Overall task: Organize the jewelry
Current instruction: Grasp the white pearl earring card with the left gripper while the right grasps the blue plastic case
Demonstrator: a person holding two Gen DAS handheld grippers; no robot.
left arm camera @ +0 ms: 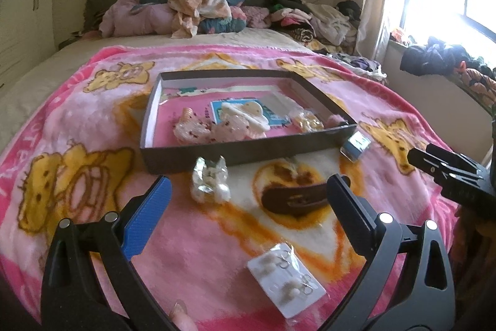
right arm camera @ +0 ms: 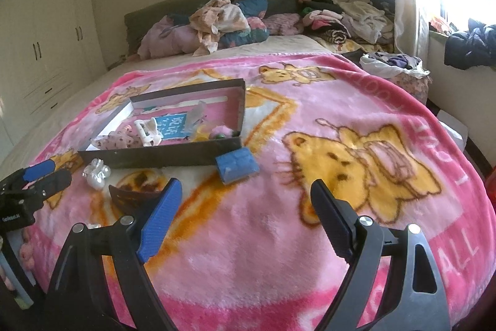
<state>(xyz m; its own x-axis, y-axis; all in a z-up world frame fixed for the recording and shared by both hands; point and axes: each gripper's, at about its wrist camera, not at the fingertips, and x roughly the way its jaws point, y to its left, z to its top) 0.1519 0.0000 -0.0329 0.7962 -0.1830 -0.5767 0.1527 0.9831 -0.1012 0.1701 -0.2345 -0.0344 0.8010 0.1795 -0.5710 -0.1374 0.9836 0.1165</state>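
Nearest the left wrist camera lies a white earring card point(left arm camera: 285, 284), flat on the pink blanket point(left arm camera: 93, 120), below and between the spread fingers of the left gripper point(left arm camera: 252, 191). Both grippers stand wide apart and hold nothing; the right gripper point(right arm camera: 245, 194) hangs over bare blanket.

Taking the dark cardboard tray point(left arm camera: 245, 152) as landmark: on its near side, just outside its front wall, sits a pearly cluster piece point(left arm camera: 210, 183); further to the near side and a little right lies a brown hair clip point(left arm camera: 294, 200), its long axis roughly parallel to that wall and crosswise to the left gripper's fingers. At the tray's near right corner, touching or just beside it, is a small blue box point(right arm camera: 237, 165). Inside the tray lie pale floral pieces point(left arm camera: 201, 131), a white claw clip point(left arm camera: 245, 114) and a yellowish item point(left arm camera: 307, 120).

By this judgement the left gripper is nearer the clip, the cluster and the card; the right is nearer the blue box.

Writing: a blue card in the tray carries white lettering too blurred to read; the blanket shows "ALL" near the right gripper; a small label on the left gripper's body is illegible.
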